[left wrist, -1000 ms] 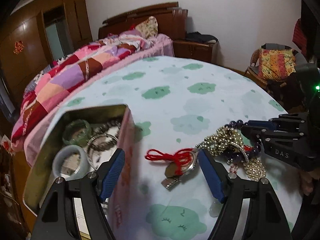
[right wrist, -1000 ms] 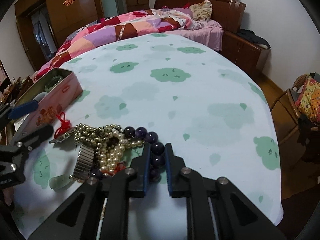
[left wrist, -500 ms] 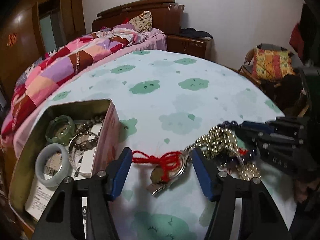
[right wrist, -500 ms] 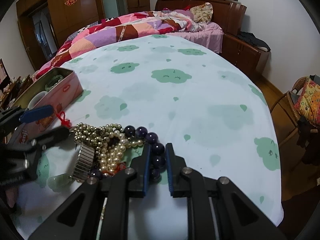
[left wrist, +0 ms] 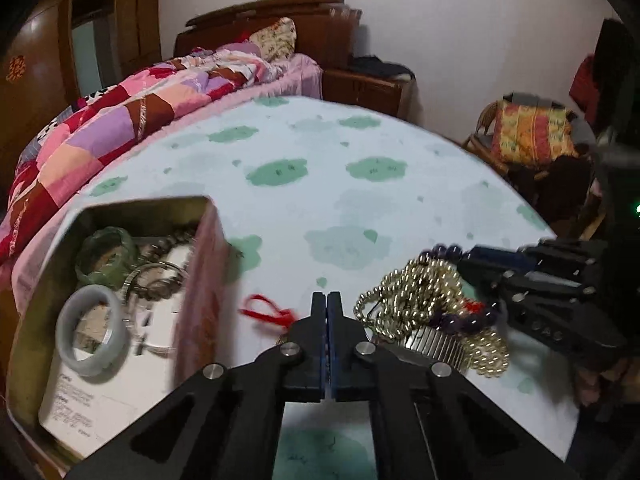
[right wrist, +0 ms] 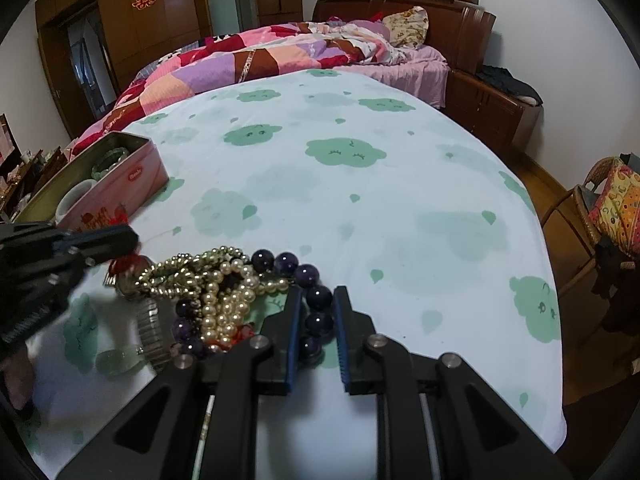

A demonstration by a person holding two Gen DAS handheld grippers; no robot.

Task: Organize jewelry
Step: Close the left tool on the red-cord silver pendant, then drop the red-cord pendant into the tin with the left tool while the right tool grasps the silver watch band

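Observation:
On the cloud-print tablecloth (right wrist: 360, 208) lies a tangle of jewelry: a pearl necklace (right wrist: 224, 292) (left wrist: 420, 292), a purple bead bracelet (right wrist: 298, 268) and a metal watch band (right wrist: 150, 326) (left wrist: 436, 346). My right gripper (right wrist: 318, 290) (left wrist: 480, 264) is shut on the purple bead bracelet, with beads between its pads. My left gripper (left wrist: 327, 296) (right wrist: 130, 240) is shut. A red cord (left wrist: 266, 314) (right wrist: 125, 263) runs in under its fingers from the left, and the charm on the cord is hidden beneath them. The open pink tin (left wrist: 148, 202) (right wrist: 132, 168) stands to the left.
The tin holds a green bangle (left wrist: 106, 256), a pale bangle (left wrist: 90, 332) and bead bracelets (left wrist: 160, 276). A pale jade pendant (right wrist: 118, 360) lies near the front edge. A bed with a patchwork quilt (right wrist: 256, 56) is behind the table, and a cushioned chair (left wrist: 528, 136) stands to the right.
My left gripper's jaws went from wide open to fully shut over the red cord, and its view tipped slightly. The right gripper and the bead bracelet stayed put.

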